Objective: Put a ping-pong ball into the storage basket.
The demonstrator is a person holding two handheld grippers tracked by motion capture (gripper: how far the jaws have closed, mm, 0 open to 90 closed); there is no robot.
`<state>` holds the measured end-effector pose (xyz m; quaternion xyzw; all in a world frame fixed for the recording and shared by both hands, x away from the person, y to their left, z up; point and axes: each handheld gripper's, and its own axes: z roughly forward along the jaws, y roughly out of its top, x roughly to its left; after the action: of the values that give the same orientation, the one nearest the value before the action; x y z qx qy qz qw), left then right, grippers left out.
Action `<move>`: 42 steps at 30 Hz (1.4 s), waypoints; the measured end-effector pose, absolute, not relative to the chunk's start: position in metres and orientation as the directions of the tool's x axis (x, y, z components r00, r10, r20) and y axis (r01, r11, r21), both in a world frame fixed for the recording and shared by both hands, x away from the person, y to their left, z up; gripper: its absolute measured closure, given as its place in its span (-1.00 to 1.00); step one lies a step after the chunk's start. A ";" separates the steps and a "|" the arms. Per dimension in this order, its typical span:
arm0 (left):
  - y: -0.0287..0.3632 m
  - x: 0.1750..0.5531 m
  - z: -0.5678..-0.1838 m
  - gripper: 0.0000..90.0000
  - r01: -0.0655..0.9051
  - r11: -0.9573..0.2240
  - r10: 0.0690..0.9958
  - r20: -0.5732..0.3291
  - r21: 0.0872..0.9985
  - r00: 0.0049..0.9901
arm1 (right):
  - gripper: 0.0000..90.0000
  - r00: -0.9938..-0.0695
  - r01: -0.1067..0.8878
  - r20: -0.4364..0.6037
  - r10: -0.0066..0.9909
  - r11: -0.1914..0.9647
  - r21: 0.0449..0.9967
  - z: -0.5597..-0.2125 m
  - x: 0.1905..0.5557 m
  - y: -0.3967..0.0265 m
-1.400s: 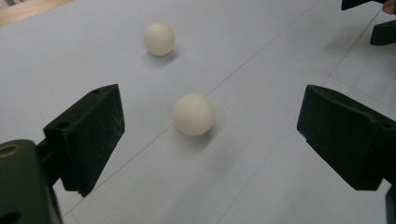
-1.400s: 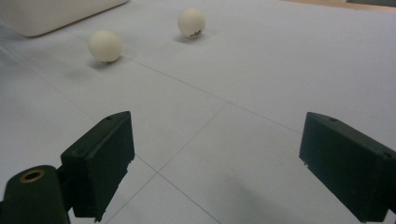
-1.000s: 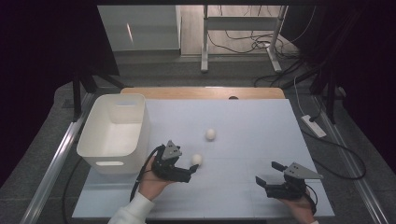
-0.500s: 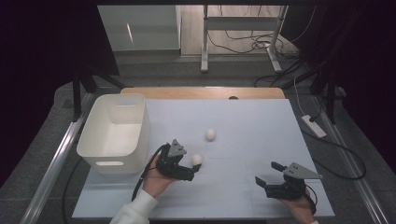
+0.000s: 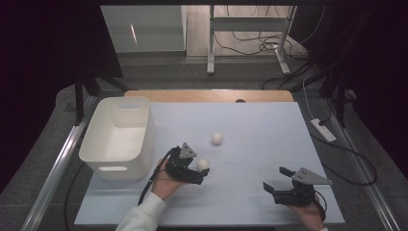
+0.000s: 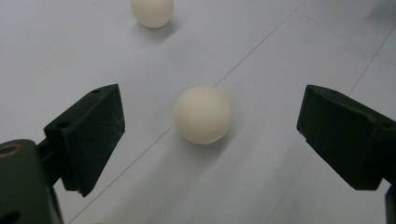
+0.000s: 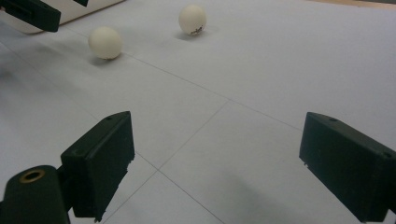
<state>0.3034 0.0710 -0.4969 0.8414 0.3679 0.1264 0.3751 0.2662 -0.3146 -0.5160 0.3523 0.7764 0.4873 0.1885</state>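
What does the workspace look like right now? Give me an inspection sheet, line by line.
Surface: pale table top with thin grid lines, a wooden strip along its far edge.
Job's things: near ball lies on the table between the open jaws of the left gripper, untouched; far ball lies apart, farther back; white bin at the left looks empty.
Clutter: nothing seen.
Grippers: left gripper open around the near ball; right gripper open, holding nothing, low at the front right.
Cables: one trails from the left gripper along the sleeve; more on the floor behind.
Surroundings: dark room, a power strip on the floor at the right.
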 end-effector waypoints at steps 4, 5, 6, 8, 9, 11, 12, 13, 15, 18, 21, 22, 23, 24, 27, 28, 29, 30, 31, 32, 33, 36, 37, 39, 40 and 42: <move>0.069 0.307 -0.499 -0.81 0.530 -0.456 0.712 -0.064 0.715 0.699 | -0.77 -0.680 0.364 0.051 0.731 0.277 0.889 -0.516 0.266 -0.315; 0.068 0.308 -0.500 -0.81 0.534 -0.455 0.713 -0.067 0.713 0.698 | -0.77 -0.680 0.364 0.050 0.732 0.278 0.889 -0.516 0.266 -0.315; 0.068 0.309 -0.501 -0.81 0.533 -0.461 0.711 -0.065 0.710 0.700 | -0.77 -0.680 0.364 0.049 0.732 0.279 0.889 -0.516 0.266 -0.315; 0.066 0.311 -0.502 -0.81 0.541 -0.461 0.713 -0.070 0.703 0.698 | -0.77 -0.679 0.364 0.049 0.732 0.278 0.889 -0.516 0.266 -0.315; 0.066 0.312 -0.503 -0.81 0.542 -0.462 0.713 -0.069 0.702 0.698 | -0.77 -0.680 0.364 0.049 0.732 0.278 0.889 -0.516 0.266 -0.315; 0.065 0.313 -0.503 -0.81 0.545 -0.463 0.712 -0.072 0.699 0.698 | -0.77 -0.680 0.364 0.049 0.732 0.278 0.889 -0.516 0.266 -0.315; 0.064 0.315 -0.505 -0.81 0.547 -0.463 0.712 -0.075 0.697 0.698 | -0.77 -0.680 0.364 0.049 0.732 0.278 0.889 -0.516 0.266 -0.315; 0.064 0.315 -0.505 -0.81 0.547 -0.463 0.712 -0.075 0.697 0.698 | -0.77 -0.680 0.364 0.049 0.732 0.278 0.889 -0.516 0.266 -0.315; 0.063 0.317 -0.507 -0.80 0.553 -0.466 0.712 -0.079 0.691 0.698 | -0.77 -0.680 0.364 0.050 0.732 0.278 0.889 -0.516 0.266 -0.315; 0.060 0.321 -0.511 -0.80 0.560 -0.481 0.708 -0.078 0.675 0.702 | -0.77 -0.680 0.364 0.051 0.731 0.277 0.889 -0.516 0.266 -0.315; 0.059 0.323 -0.512 -0.80 0.565 -0.482 0.709 -0.079 0.670 0.700 | -0.77 -0.680 0.364 0.050 0.732 0.277 0.889 -0.516 0.267 -0.315; 0.058 0.324 -0.513 -0.80 0.565 -0.486 0.709 -0.077 0.667 0.701 | -0.77 -0.680 0.365 0.050 0.732 0.277 0.889 -0.516 0.267 -0.315; 0.058 0.325 -0.513 -0.80 0.566 -0.487 0.708 -0.078 0.665 0.701 | -0.77 -0.680 0.364 0.050 0.732 0.277 0.889 -0.516 0.267 -0.315; 0.057 0.326 -0.514 -0.80 0.569 -0.486 0.710 -0.080 0.664 0.700 | -0.77 -0.680 0.364 0.050 0.732 0.278 0.889 -0.516 0.267 -0.315; 0.056 0.329 -0.517 -0.79 0.578 -0.491 0.711 -0.084 0.652 0.698 | -0.77 -0.680 0.364 0.049 0.731 0.279 0.888 -0.516 0.267 -0.315; 0.056 0.331 -0.518 -0.75 0.577 -0.498 0.709 -0.079 0.647 0.700 | -0.77 -0.680 0.365 0.050 0.731 0.279 0.888 -0.517 0.267 -0.315; 0.056 0.332 -0.518 -0.74 0.578 -0.500 0.710 -0.077 0.644 0.700 | -0.77 -0.681 0.364 0.048 0.731 0.280 0.888 -0.517 0.266 -0.315; 0.056 0.332 -0.518 -0.73 0.578 -0.500 0.710 -0.077 0.644 0.700 | -0.77 -0.681 0.364 0.048 0.731 0.280 0.888 -0.517 0.266 -0.315; 0.055 0.333 -0.519 -0.73 0.578 -0.500 0.709 -0.078 0.644 0.701 | -0.77 -0.681 0.364 0.048 0.731 0.281 0.888 -0.516 0.266 -0.315; 0.055 0.333 -0.519 -0.72 0.582 -0.502 0.709 -0.081 0.640 0.701 | -0.77 -0.681 0.364 0.048 0.731 0.281 0.888 -0.516 0.266 -0.315; 0.055 0.334 -0.520 -0.71 0.582 -0.505 0.708 -0.080 0.638 0.702 | -0.77 -0.680 0.365 0.048 0.731 0.281 0.888 -0.517 0.267 -0.315; 0.054 0.335 -0.522 -0.68 0.590 -0.508 0.710 -0.083 0.628 0.700 | -0.77 -0.680 0.365 0.048 0.731 0.282 0.887 -0.517 0.267 -0.315; 0.054 0.335 -0.522 -0.62 0.590 -0.508 0.710 -0.083 0.628 0.700 | -0.77 -0.680 0.365 0.048 0.731 0.282 0.887 -0.517 0.267 -0.315; 0.054 0.335 -0.523 -0.57 0.595 -0.513 0.710 -0.084 0.619 0.699 | -0.77 -0.681 0.364 0.049 0.731 0.279 0.889 -0.517 0.266 -0.315; 0.054 0.335 -0.523 -0.51 0.594 -0.515 0.708 -0.085 0.618 0.701 | -0.77 -0.680 0.364 0.050 0.731 0.278 0.889 -0.517 0.266 -0.315; 0.053 0.334 -0.523 -0.42 0.592 -0.516 0.708 -0.080 0.619 0.702 | -0.77 -0.680 0.364 0.049 0.732 0.278 0.889 -0.517 0.266 -0.315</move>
<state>0.3344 0.0533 -0.5234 0.8659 0.3753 0.0914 0.3179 0.2664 -0.3154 -0.5166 0.3525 0.7767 0.4866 0.1890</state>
